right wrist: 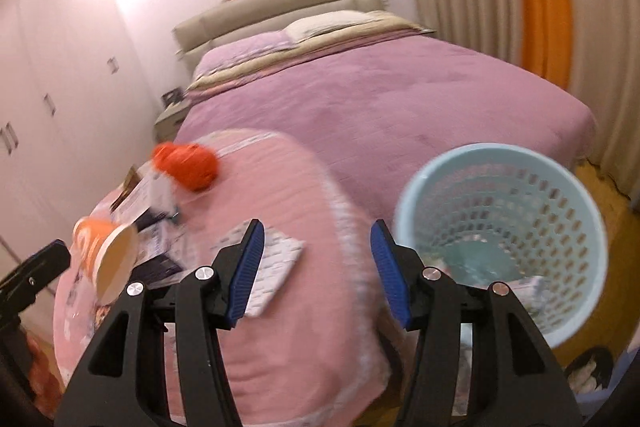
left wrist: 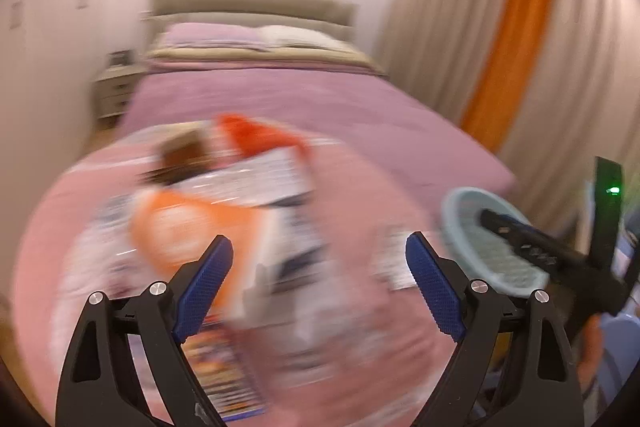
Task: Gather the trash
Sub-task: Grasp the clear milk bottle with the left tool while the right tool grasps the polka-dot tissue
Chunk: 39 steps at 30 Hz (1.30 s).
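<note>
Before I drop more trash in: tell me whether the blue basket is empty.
Not empty. In the right wrist view, the blue basket stands upright with light crumpled scraps lying at its bottom; most of it remains unfilled.

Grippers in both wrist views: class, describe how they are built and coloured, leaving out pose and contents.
Left gripper and right gripper match: black plastic frames with triangular cutouts, silver round screw heads, and blue textured pads lining the fingers. No cables or sleeves show.

Warm pink light, motion blur, fisheye-bent edges
</note>
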{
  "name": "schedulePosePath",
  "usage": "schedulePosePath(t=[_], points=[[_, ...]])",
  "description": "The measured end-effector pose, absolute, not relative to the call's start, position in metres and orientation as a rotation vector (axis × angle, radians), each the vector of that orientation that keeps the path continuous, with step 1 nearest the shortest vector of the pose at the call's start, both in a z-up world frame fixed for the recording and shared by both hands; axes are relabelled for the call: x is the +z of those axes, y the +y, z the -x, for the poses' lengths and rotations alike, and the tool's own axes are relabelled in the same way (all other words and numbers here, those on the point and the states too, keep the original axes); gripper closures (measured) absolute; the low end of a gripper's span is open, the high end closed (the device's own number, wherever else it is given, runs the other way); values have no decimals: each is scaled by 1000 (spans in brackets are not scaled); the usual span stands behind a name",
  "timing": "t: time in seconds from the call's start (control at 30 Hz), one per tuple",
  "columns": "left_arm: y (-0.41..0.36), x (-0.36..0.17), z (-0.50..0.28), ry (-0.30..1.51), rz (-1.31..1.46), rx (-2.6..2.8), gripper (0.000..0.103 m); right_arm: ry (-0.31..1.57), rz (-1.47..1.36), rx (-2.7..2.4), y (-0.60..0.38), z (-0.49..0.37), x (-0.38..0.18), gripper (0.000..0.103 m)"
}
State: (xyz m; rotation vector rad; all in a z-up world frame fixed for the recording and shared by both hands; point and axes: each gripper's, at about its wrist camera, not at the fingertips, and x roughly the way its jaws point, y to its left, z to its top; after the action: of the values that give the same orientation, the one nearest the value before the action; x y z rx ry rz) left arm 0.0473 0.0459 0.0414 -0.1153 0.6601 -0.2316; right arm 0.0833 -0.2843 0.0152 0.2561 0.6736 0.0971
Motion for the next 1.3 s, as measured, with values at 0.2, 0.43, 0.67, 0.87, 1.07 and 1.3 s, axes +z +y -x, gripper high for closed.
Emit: schedulePosePath(t=[0.2, 0.43, 0.67, 0.87, 1.07, 1.3], points=[[130, 29, -37, 707, 198, -73, 17, 735, -182, 140, -232, -99, 0, 50], [167, 2, -46, 820, 234, -61, 17, 791, -124, 118, -199, -111, -23, 45], [163, -24, -65, 896, 254, -53, 25, 819, -102, 80, -192, -121, -37, 42], [173, -39, -78, 944, 314, -62, 47, 833, -108, 69, -193, -127, -40, 39], [174, -40, -78, 918, 288, -53, 47, 859, -114, 62, -192, -139, -44, 38], [180, -24, -62, 846, 318, -38, 49, 877, -132, 73, -194, -140, -48, 80]])
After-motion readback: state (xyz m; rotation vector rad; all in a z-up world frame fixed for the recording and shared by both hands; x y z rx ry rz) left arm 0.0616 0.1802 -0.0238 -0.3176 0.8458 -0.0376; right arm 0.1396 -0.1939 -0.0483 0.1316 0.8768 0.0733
